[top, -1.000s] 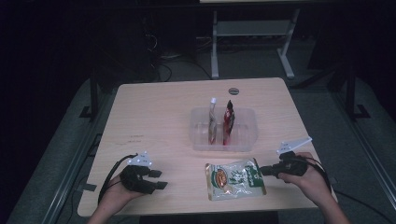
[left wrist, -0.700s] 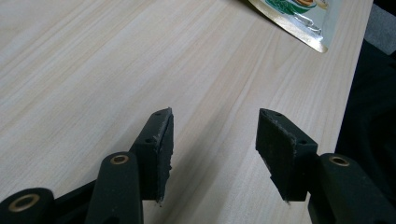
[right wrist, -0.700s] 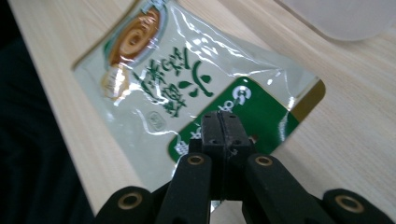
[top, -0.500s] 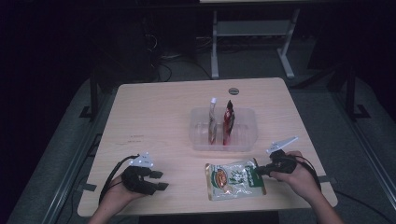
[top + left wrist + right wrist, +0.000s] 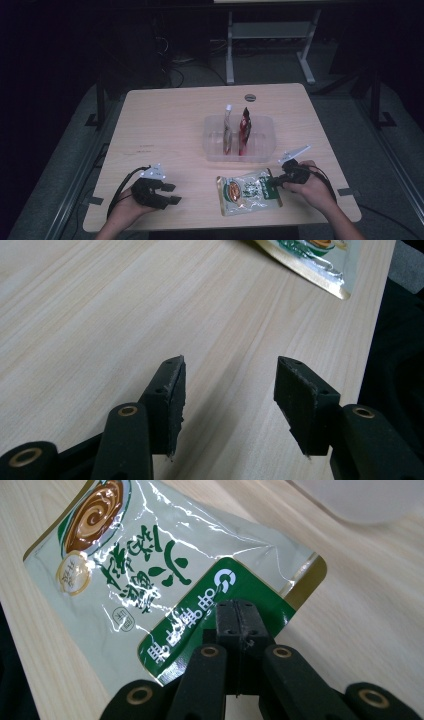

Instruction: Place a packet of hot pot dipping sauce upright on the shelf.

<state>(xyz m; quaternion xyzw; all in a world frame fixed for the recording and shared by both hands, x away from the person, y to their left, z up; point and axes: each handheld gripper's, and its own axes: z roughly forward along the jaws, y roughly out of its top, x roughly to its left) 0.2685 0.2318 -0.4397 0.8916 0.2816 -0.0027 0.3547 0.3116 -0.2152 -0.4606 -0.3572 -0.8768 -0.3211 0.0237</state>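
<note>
Green-banded foil pouch [image 5: 248, 193] lies flat at lower centre of the high view, its right edge pinched between the right gripper's [image 5: 239, 611] closed jaws. Lift slowly, keeping it level. The left gripper [image 5: 227, 390], lower left, rests spread and empty.

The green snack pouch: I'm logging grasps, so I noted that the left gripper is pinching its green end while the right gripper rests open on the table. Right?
Sides are swapped. The right gripper is shut on the snack pouch, as the right gripper view shows; the left gripper rests open over bare table.
</note>
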